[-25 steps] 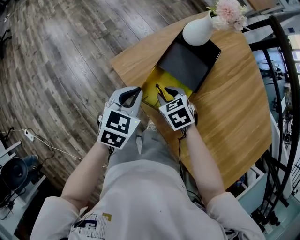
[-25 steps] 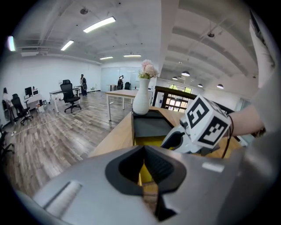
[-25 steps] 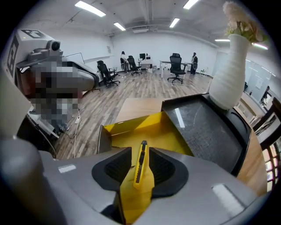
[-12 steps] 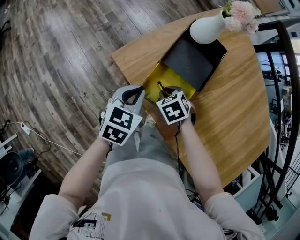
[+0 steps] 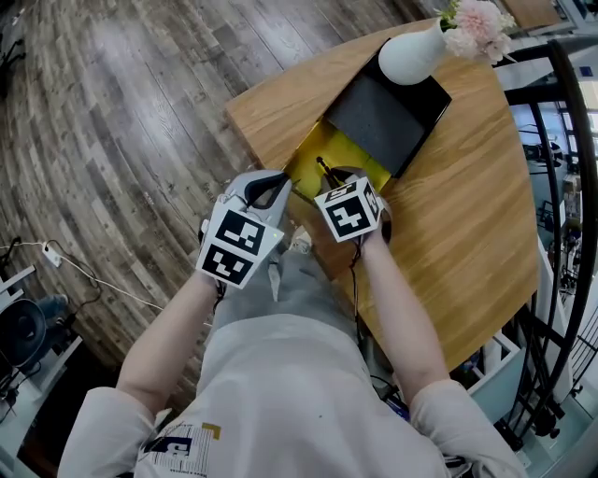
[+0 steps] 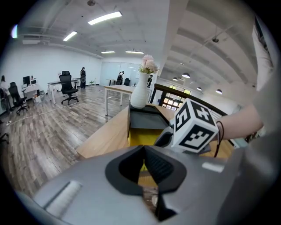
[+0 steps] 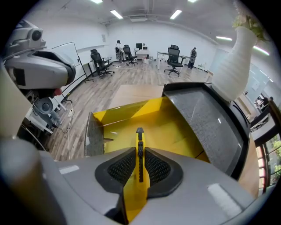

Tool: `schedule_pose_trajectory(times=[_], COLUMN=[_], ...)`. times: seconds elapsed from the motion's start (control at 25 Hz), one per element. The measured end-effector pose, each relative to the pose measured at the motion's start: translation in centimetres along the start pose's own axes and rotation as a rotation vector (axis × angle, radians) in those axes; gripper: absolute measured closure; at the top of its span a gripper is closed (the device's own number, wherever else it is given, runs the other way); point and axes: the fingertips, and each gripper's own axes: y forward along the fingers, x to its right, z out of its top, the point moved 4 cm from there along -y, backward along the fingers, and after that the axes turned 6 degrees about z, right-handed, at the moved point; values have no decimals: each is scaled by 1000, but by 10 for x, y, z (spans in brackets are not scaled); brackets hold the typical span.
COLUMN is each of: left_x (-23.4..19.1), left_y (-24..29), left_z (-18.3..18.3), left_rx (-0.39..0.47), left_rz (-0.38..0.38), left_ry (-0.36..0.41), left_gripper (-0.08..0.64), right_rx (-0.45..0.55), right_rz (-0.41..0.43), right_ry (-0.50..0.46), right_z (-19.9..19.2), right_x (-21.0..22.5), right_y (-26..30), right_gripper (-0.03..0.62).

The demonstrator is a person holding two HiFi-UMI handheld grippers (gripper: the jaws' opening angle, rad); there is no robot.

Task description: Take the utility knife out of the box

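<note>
A yellow utility knife point(image 7: 139, 139) with a black slider stands between the pads of my right gripper point(image 7: 139, 151), which is shut on it. Those jaws have just closed on the knife. The knife's tip points into the open yellow-lined box point(image 7: 127, 115). From the head view, the right gripper point(image 5: 329, 179) hangs over the near end of the box point(image 5: 344, 149) and the knife point(image 5: 322, 168) shows just past its marker cube. My left gripper point(image 5: 273, 185) hovers at the table's near-left edge beside the box. Its pads point(image 6: 131, 165) meet at the tips with nothing between them.
The box's black lid point(image 5: 383, 117) lies over its far part. A white vase point(image 5: 411, 56) with pink flowers point(image 5: 476, 21) stands on it. The box sits on a wooden table point(image 5: 467, 215) over a plank floor point(image 5: 121, 121). A black metal railing point(image 5: 570, 140) runs along the right.
My right gripper has sunk into the box and its jaws have closed on the knife. My left gripper has dropped slightly toward the table edge.
</note>
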Motion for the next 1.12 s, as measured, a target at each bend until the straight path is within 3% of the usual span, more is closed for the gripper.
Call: schedule_pose_trajectory(times=[0.32, 0.72, 1.0, 1.12], left_x=[5, 14, 33, 46], left_y=[-32, -102, -165, -196], left_z=[30, 109, 165, 186], left_rx=[53, 273, 471, 542], left_rz=[33, 115, 129, 138], left_ry=[58, 101, 129, 183], left_gripper=[558, 558, 558, 558], right_rx=[191, 526, 740, 845], right_rz=[-53, -169, -251, -225], right_ry=[3, 32, -28, -6], right_z=[31, 70, 95, 97], right_x=[7, 4, -18, -31], right_y=[-67, -204, -312, -353], right_gripper=[526, 526, 526, 526])
